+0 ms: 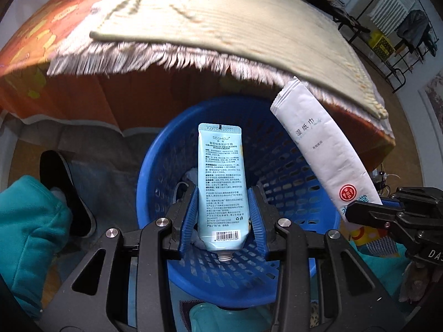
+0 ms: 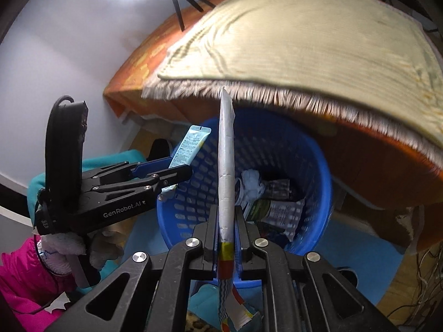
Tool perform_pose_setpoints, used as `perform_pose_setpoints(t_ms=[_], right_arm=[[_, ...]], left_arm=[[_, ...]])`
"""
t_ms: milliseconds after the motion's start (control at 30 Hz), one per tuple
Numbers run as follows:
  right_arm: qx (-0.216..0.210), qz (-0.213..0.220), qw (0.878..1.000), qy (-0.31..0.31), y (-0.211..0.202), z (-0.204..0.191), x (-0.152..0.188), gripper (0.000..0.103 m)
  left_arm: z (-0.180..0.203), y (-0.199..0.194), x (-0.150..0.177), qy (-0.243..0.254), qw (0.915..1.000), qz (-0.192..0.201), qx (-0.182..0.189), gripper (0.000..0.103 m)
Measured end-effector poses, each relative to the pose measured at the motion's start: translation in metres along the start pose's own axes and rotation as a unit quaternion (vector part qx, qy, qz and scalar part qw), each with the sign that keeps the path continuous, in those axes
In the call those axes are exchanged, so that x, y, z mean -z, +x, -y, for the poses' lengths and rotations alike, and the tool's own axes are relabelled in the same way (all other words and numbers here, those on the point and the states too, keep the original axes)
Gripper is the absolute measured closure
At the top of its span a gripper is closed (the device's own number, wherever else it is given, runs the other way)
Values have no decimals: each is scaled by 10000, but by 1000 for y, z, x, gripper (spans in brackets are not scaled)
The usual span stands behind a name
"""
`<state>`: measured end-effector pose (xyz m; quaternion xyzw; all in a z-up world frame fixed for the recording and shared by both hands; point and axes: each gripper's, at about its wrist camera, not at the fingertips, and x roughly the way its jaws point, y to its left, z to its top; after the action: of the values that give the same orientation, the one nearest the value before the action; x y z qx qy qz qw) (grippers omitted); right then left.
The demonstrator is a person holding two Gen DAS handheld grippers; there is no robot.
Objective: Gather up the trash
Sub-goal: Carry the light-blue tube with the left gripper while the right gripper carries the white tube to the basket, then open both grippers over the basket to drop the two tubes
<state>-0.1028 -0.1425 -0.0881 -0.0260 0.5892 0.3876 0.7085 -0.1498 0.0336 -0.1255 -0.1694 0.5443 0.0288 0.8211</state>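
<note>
My left gripper (image 1: 223,215) is shut on a pale blue hand cream tube (image 1: 221,182), held upright with its open neck down, over the blue plastic basket (image 1: 288,149). My right gripper (image 2: 226,232) is shut on a long white wet-wipe packet (image 2: 226,160), held edge-on above the same basket (image 2: 310,149). The packet also shows in the left wrist view (image 1: 318,144), with the right gripper at the right edge (image 1: 387,215). The left gripper and tube show in the right wrist view (image 2: 177,171). Wrappers and crumpled paper (image 2: 271,202) lie inside the basket.
A table with an orange cloth (image 1: 38,36) and a fringed beige mat (image 1: 221,22) overhangs the basket behind. A black shoe (image 1: 63,191) and teal sleeve (image 1: 27,235) are at left. A metal rack (image 1: 393,36) stands far right. Cables (image 2: 423,282) lie on the floor at right.
</note>
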Motion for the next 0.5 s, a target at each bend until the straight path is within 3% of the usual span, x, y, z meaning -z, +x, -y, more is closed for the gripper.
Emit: perform_pose_setpoints(t_ms=[500], right_arm=[[92,-109,9997,217,34,10,-4,93]], left_arm=[[-3,24,5,-55,9996,-235,-167,66]])
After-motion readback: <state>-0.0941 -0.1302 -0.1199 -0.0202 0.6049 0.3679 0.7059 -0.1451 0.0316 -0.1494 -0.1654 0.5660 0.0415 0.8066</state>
